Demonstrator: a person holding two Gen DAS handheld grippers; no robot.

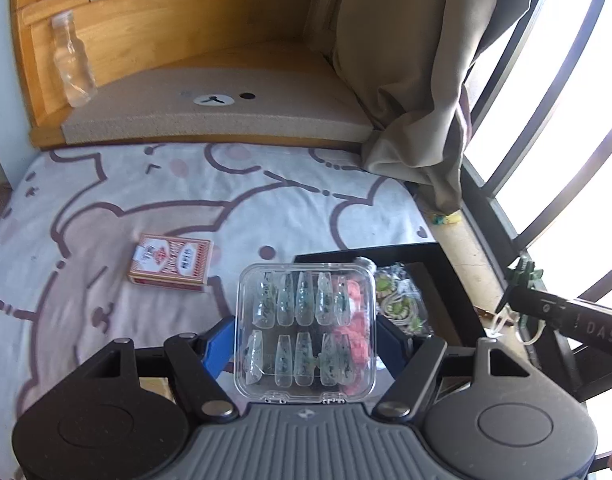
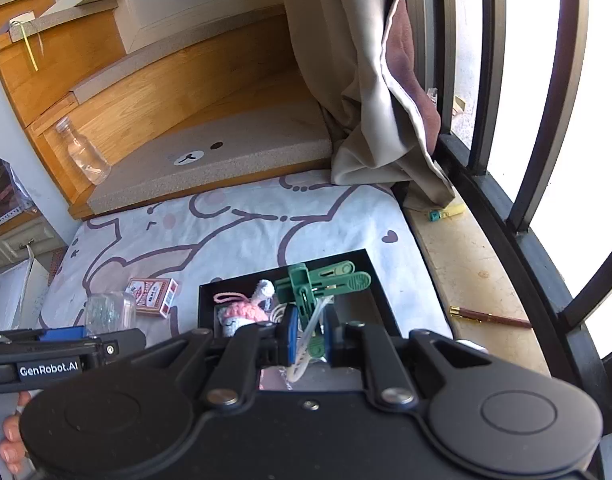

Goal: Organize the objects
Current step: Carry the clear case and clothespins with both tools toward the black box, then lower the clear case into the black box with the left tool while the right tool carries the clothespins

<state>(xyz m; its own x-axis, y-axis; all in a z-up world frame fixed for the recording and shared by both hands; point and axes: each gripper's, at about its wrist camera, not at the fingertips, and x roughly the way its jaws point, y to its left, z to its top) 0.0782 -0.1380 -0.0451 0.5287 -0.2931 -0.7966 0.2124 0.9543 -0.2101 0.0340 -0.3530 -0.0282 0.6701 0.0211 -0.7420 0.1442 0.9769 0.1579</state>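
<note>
My left gripper point(image 1: 304, 340) is shut on a clear plastic box of press-on nails point(image 1: 305, 330) and holds it above the near left edge of the black tray point(image 1: 446, 280). The box also shows in the right wrist view point(image 2: 108, 312). My right gripper point(image 2: 308, 340) is shut on a bunch of green clothes pegs point(image 2: 320, 284) over the black tray point(image 2: 380, 296). In the tray lie a pink crochet toy point(image 2: 242, 316) and a patterned packet point(image 1: 400, 298). A red card box point(image 1: 170, 262) lies on the bed sheet, left of the tray.
A clear bottle point(image 1: 72, 66) stands on the padded wooden step point(image 1: 226, 116) at the bed's head. A curtain point(image 1: 418, 80) hangs at the right. A brown pen point(image 2: 490, 317) lies on the window sill beside the black window bars point(image 2: 494, 200).
</note>
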